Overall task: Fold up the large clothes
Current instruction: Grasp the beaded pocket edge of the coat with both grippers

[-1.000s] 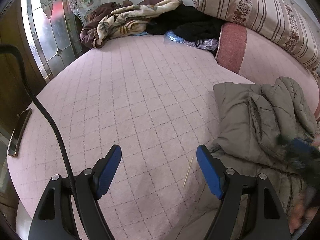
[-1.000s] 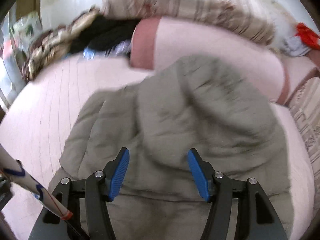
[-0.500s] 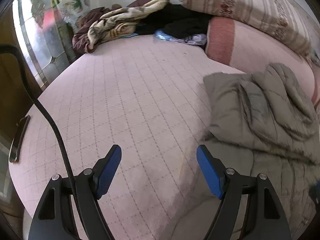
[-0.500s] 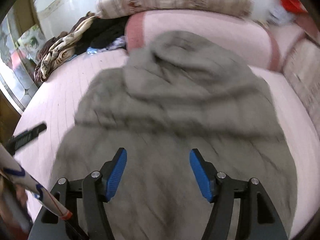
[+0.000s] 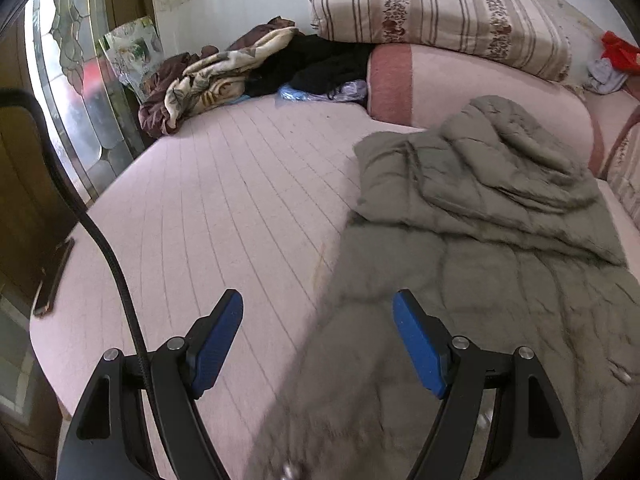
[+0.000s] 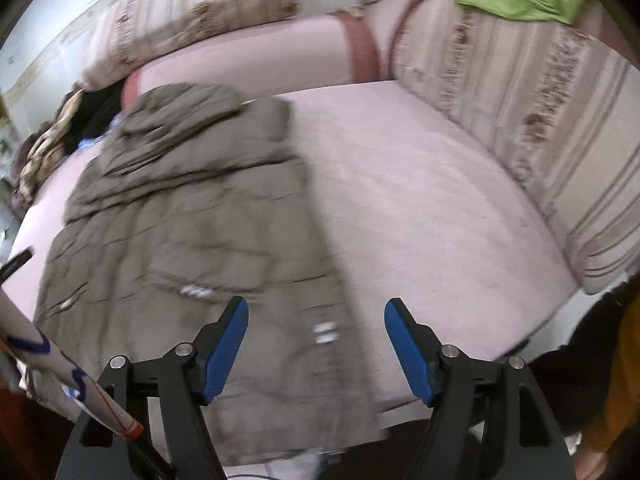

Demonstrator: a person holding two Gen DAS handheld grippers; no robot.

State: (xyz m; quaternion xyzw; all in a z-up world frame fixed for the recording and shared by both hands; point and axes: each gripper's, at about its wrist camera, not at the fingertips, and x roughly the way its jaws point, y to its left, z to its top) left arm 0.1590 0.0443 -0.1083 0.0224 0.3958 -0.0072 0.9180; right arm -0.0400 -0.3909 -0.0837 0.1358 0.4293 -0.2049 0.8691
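Our left gripper hangs with its blue pads spread wide and nothing between them; they grip nothing, poised over the near left edge of the grey padded coat. Our right gripper is opening, its pads clear of the cloth, with the coat's near right edge below them and unpinched. The coat lies spread on the pink bed, its lower hem at the bed's near edge and its bunched hood or collar up by the pink bolster at the far edge. In the right wrist view everything smears with blur, so we cannot read the pale marks on the coat's front. The hem nearest us is cut off behind the gripper bodies. At the bed's far left corner sits a heap of rumpled clothes. A striped cushion tops the bolster. A dark flat object lies at the bed's left edge, too small to identify.
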